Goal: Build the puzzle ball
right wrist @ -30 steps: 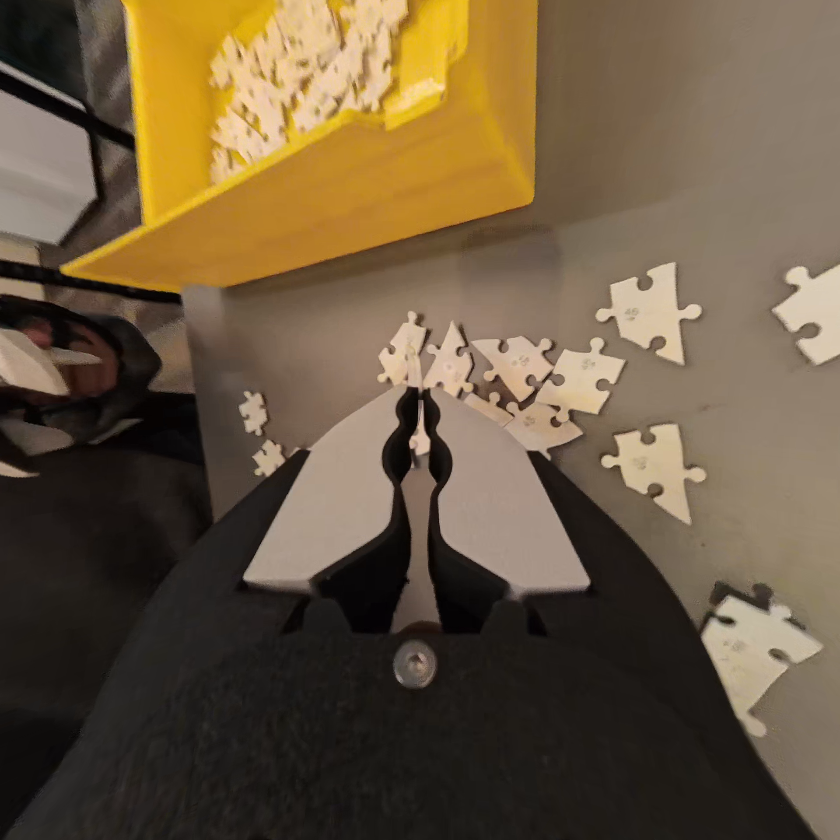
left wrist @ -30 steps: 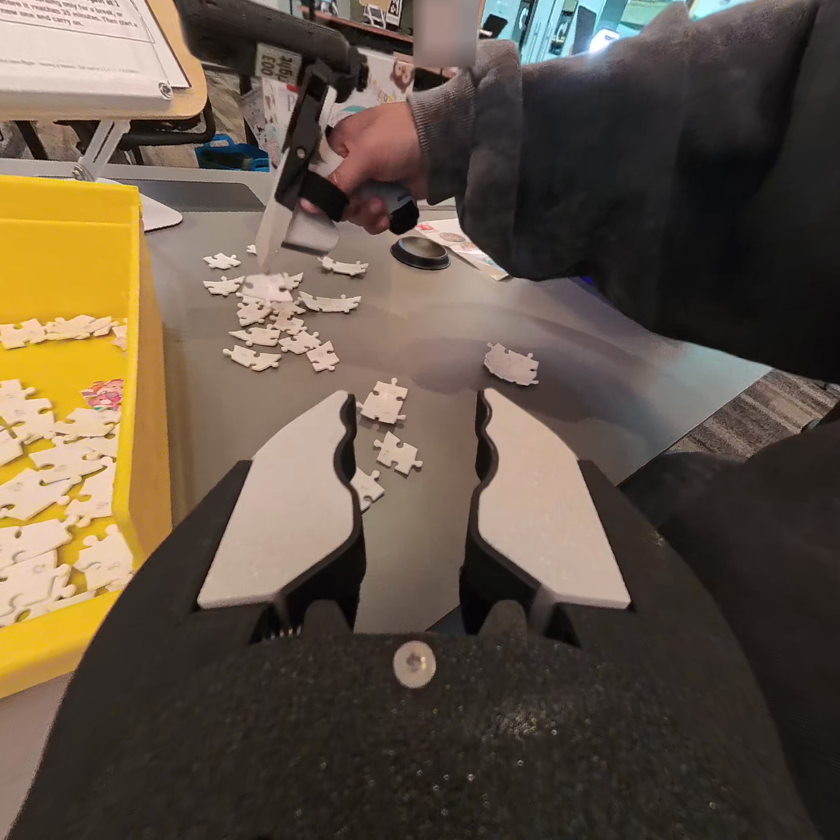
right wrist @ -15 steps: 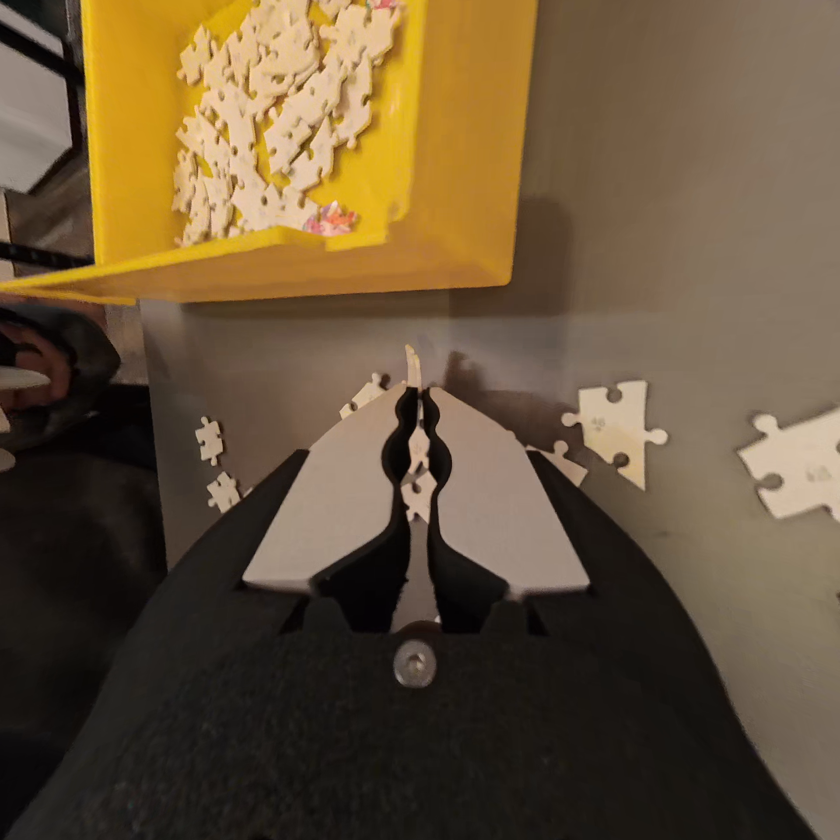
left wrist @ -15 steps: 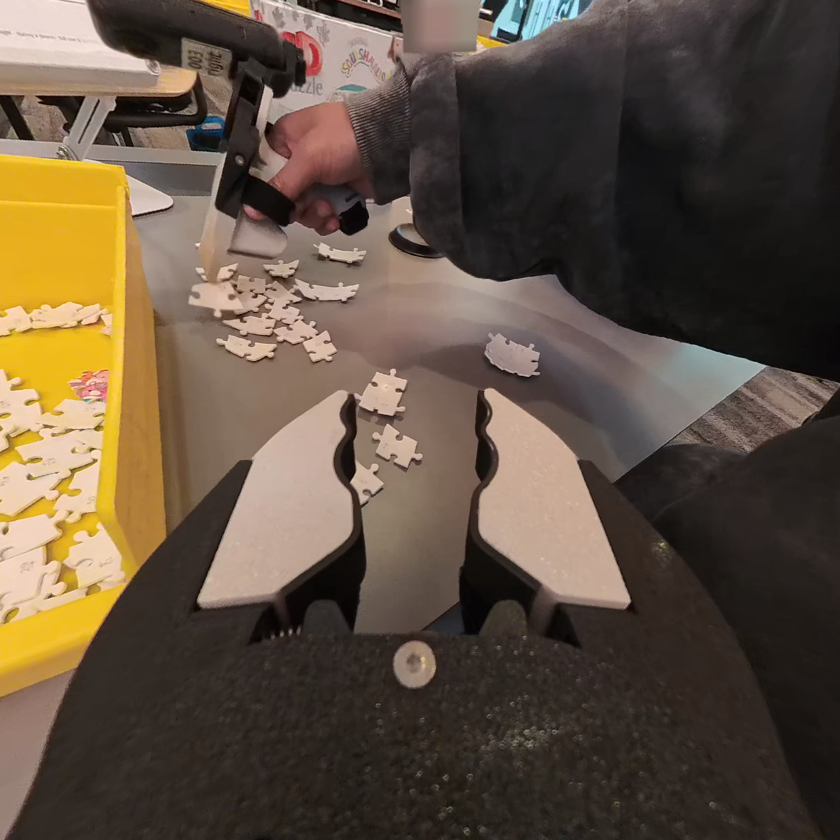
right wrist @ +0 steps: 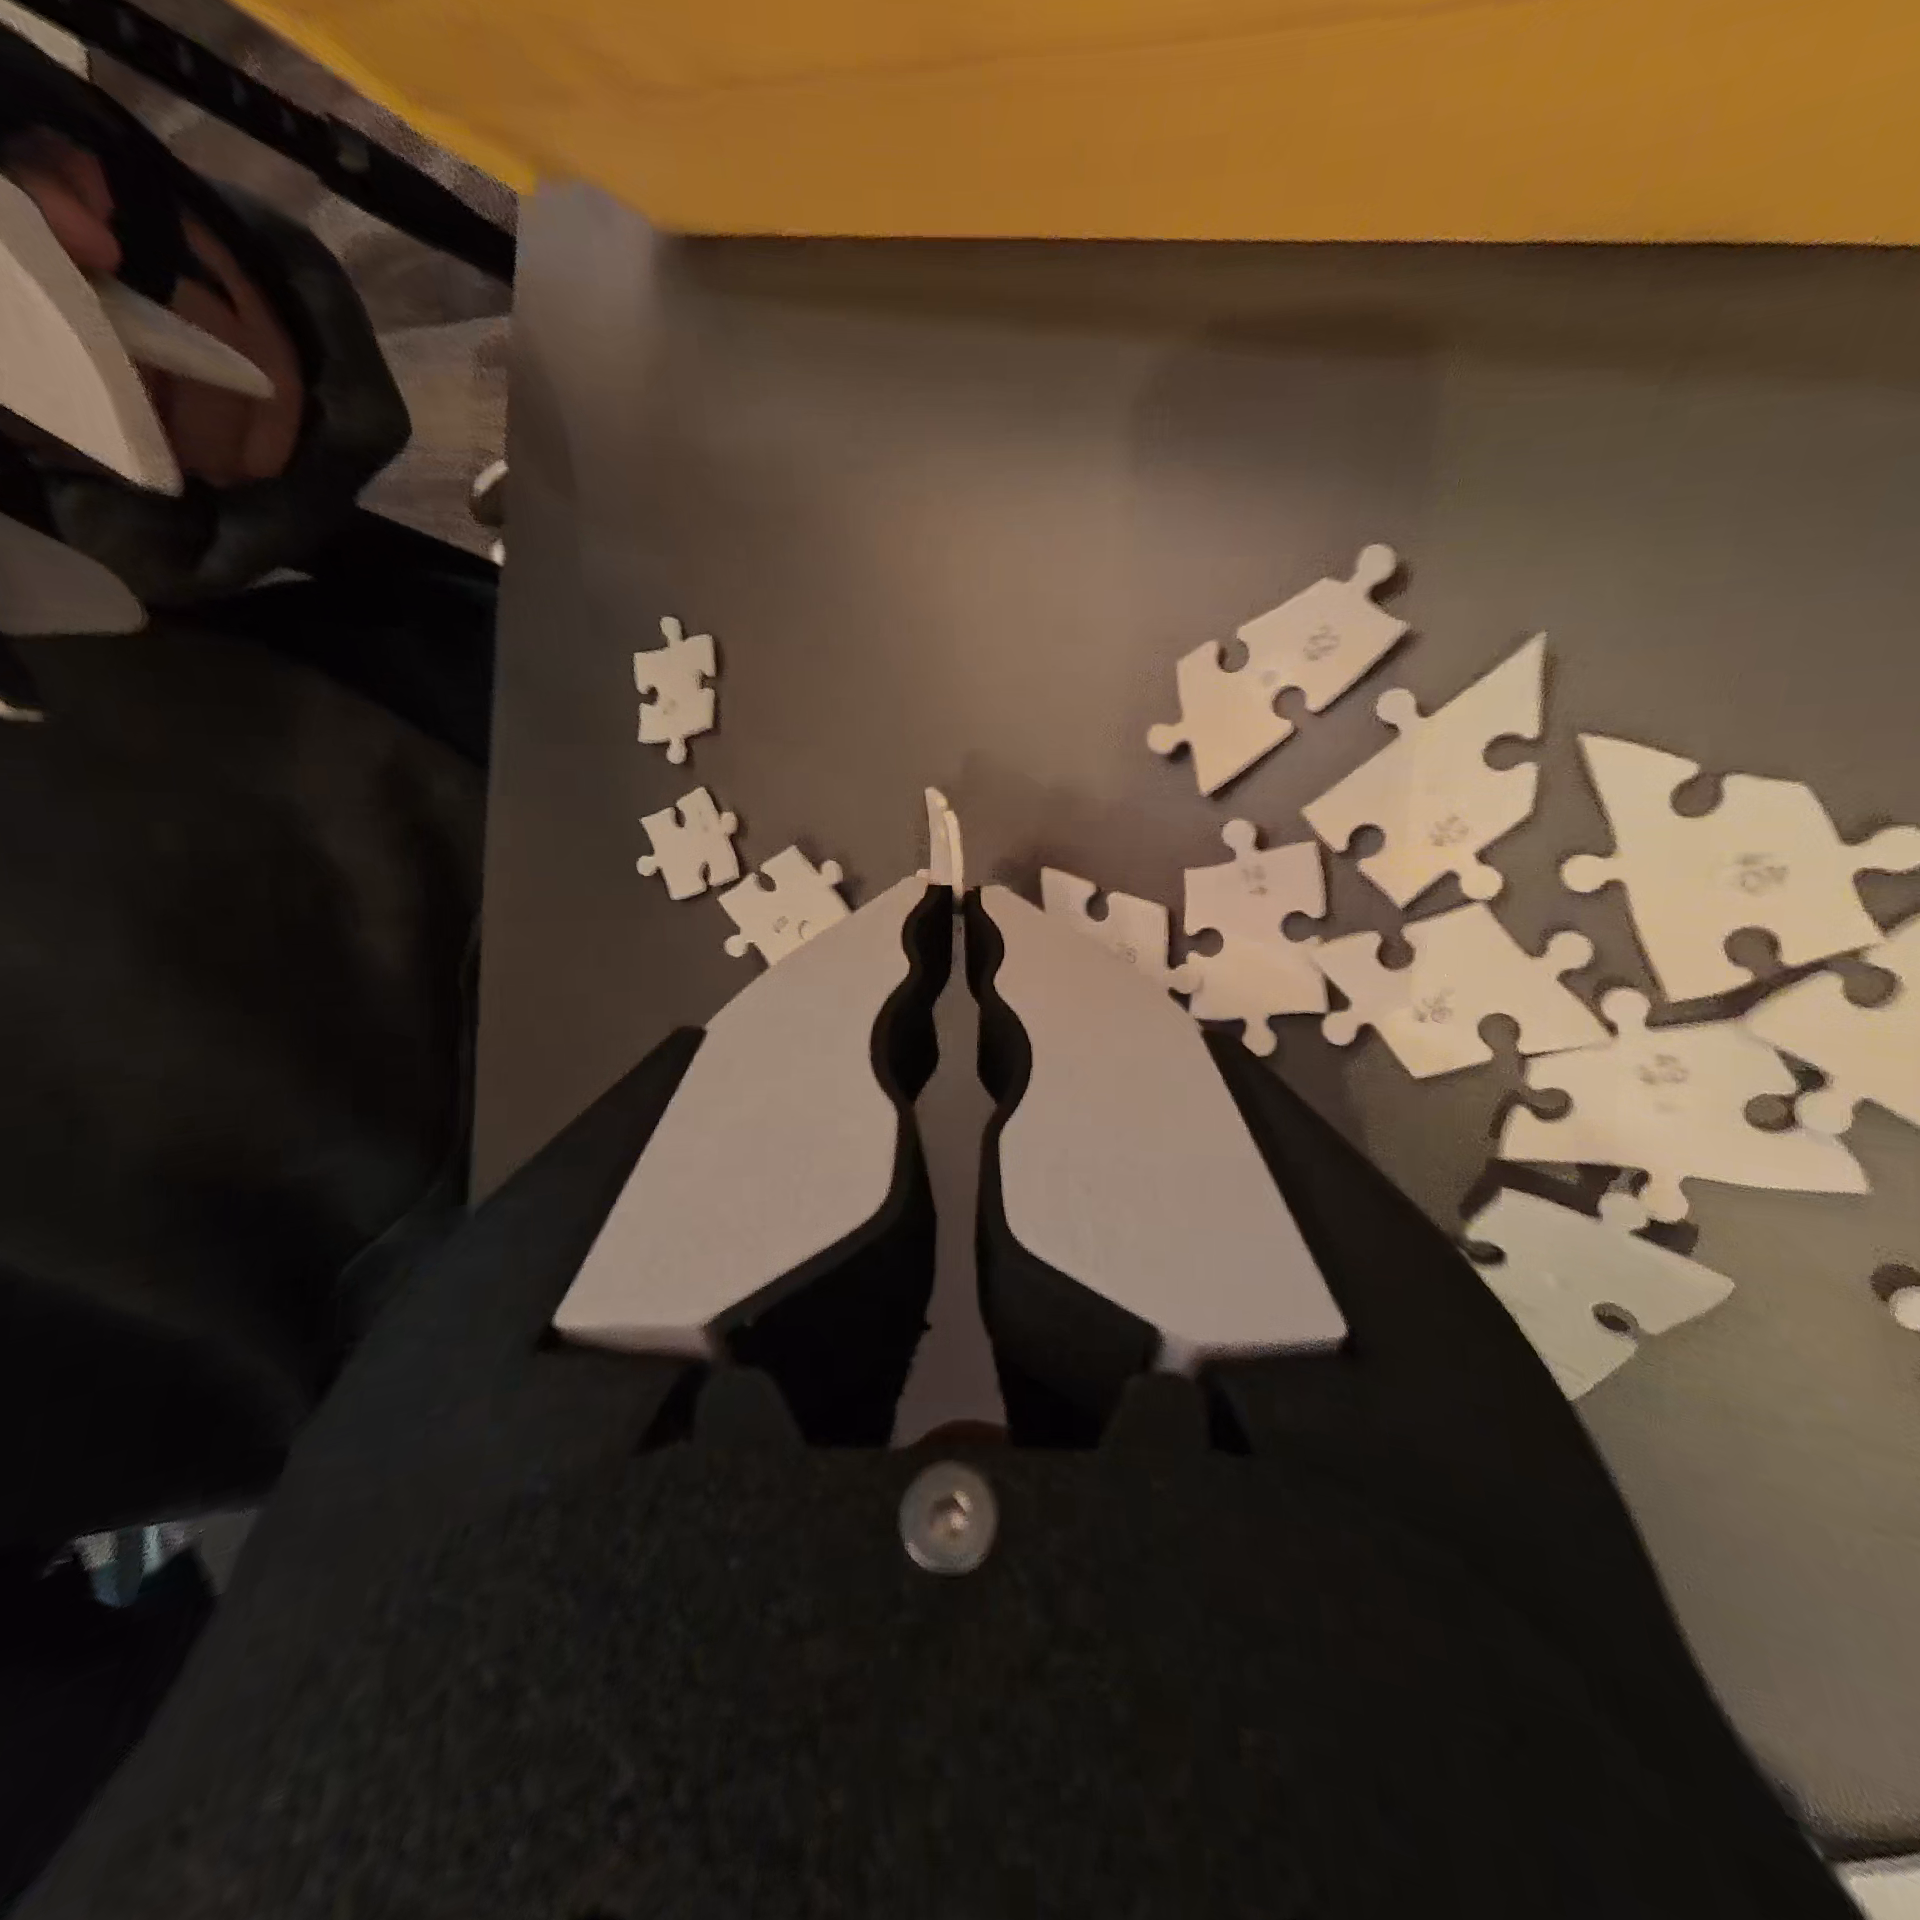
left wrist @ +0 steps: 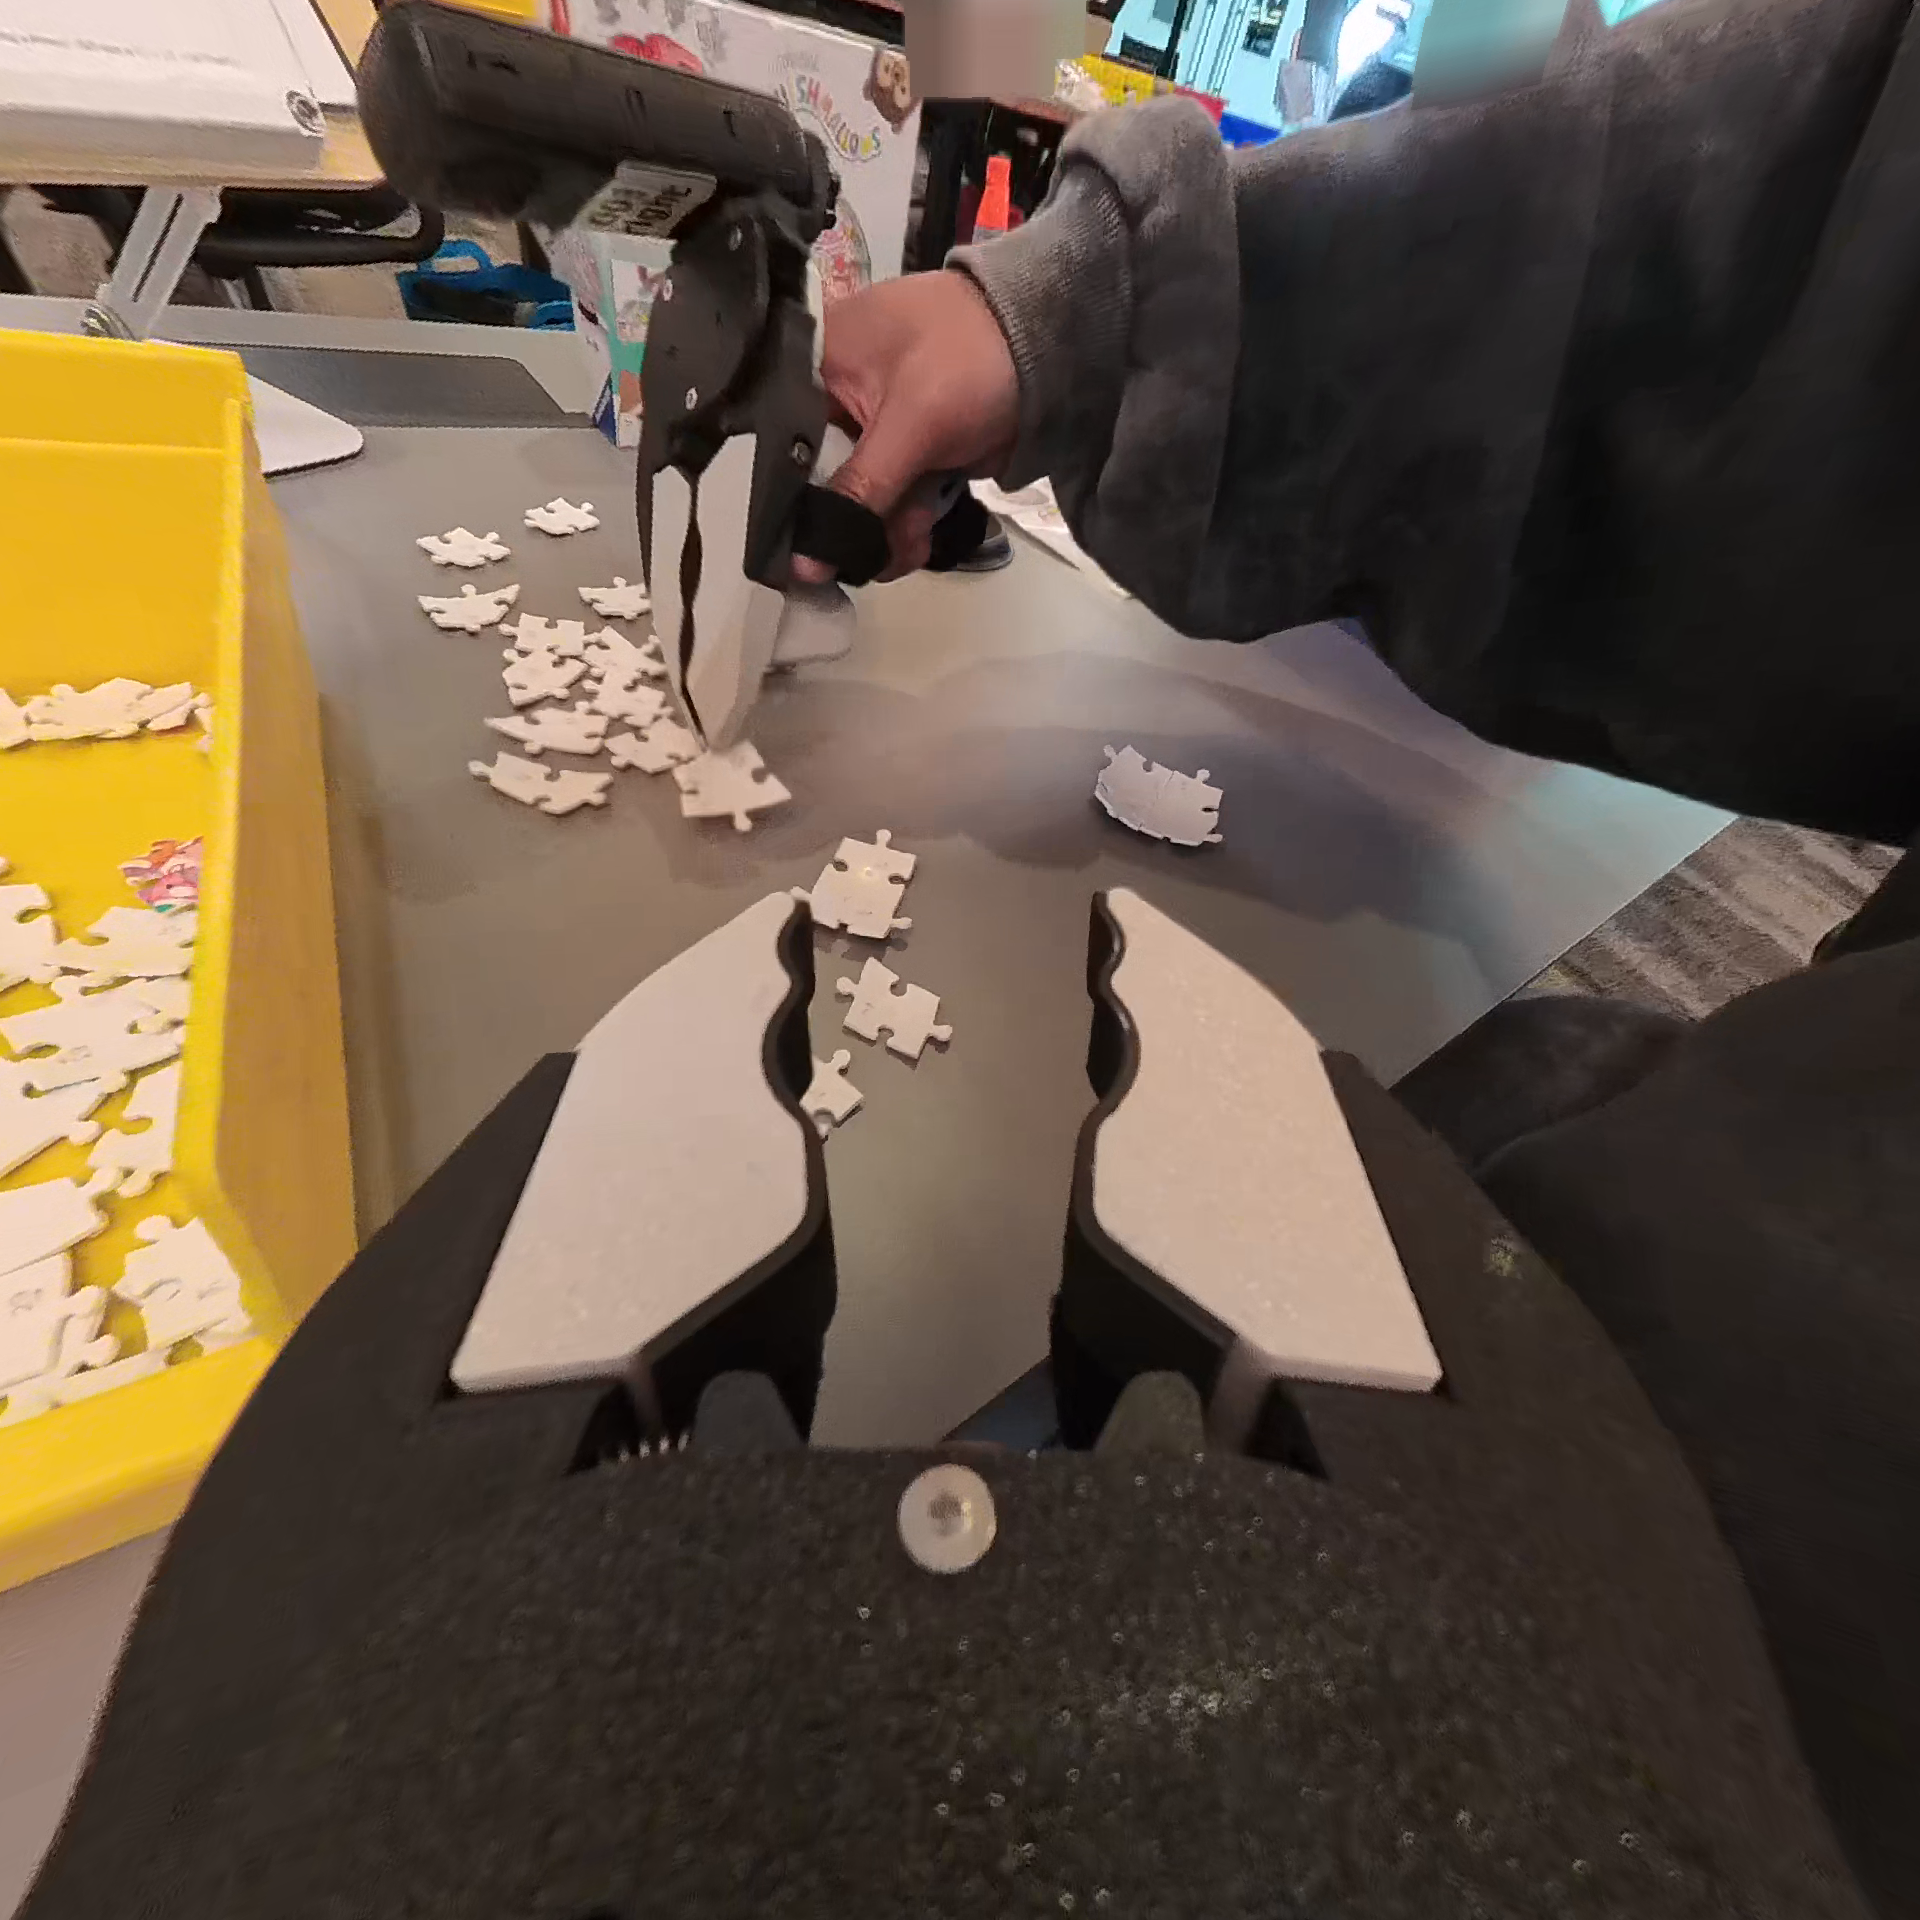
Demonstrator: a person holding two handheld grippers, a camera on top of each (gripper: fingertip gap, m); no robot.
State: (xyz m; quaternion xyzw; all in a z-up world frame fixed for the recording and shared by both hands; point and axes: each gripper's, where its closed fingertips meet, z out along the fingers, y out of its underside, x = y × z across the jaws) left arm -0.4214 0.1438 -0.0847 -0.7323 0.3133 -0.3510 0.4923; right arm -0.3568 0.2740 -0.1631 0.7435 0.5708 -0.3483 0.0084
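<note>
Left of the spread, empty left gripper: a glossy yellow bin of pale puzzle pieces. Just ahead, three flat white knobbed pieces on smooth grey table. Beyond, right gripper pinching a thin curved piece edge-on, now nearer the scattered pile than a moment ago.
</note>
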